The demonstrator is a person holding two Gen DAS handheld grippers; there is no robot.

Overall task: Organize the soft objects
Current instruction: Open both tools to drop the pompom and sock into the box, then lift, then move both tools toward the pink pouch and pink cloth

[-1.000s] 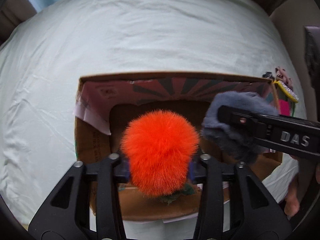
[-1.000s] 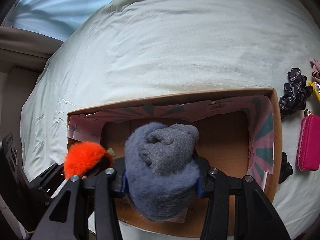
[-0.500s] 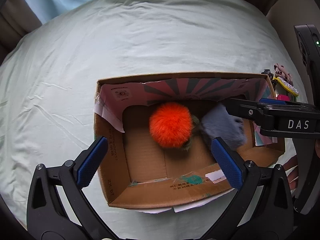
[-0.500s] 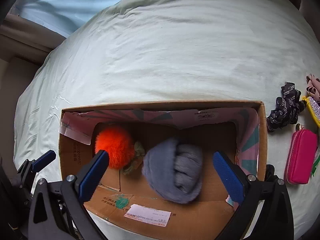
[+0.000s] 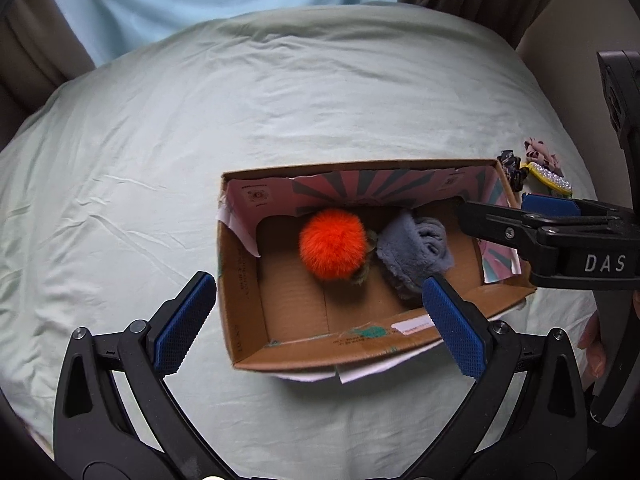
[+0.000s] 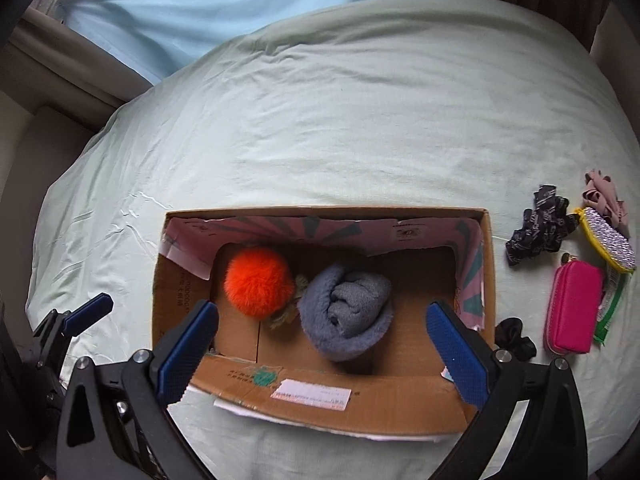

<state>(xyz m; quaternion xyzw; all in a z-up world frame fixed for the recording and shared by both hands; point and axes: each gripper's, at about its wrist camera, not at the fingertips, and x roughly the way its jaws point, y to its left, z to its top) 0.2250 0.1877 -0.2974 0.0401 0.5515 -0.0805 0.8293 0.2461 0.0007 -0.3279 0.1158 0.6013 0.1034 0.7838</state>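
An open cardboard box (image 5: 244,280) (image 6: 404,404) lies on a pale green bed sheet. Inside it, an orange fluffy pompom (image 5: 333,243) (image 6: 259,281) rests beside a rolled grey fleece cloth (image 5: 416,251) (image 6: 347,324). My left gripper (image 5: 320,322) is open and empty, above the box's near left part. My right gripper (image 6: 324,350) is open and empty above the box's near wall; it also shows at the right of the left wrist view (image 5: 552,236).
On the sheet right of the box lie a dark patterned scrunchie (image 6: 538,230), a pink scrunchie (image 6: 604,196), a glittery yellow-edged pouch (image 6: 610,238), a magenta zip case (image 6: 574,306) and a black scrunchie (image 6: 514,338). Curtains (image 6: 240,4) hang beyond the bed.
Both grippers opened and let go of the pompom and the grey cloth, which now lie in the box. Both grippers have pulled back and up from the box.
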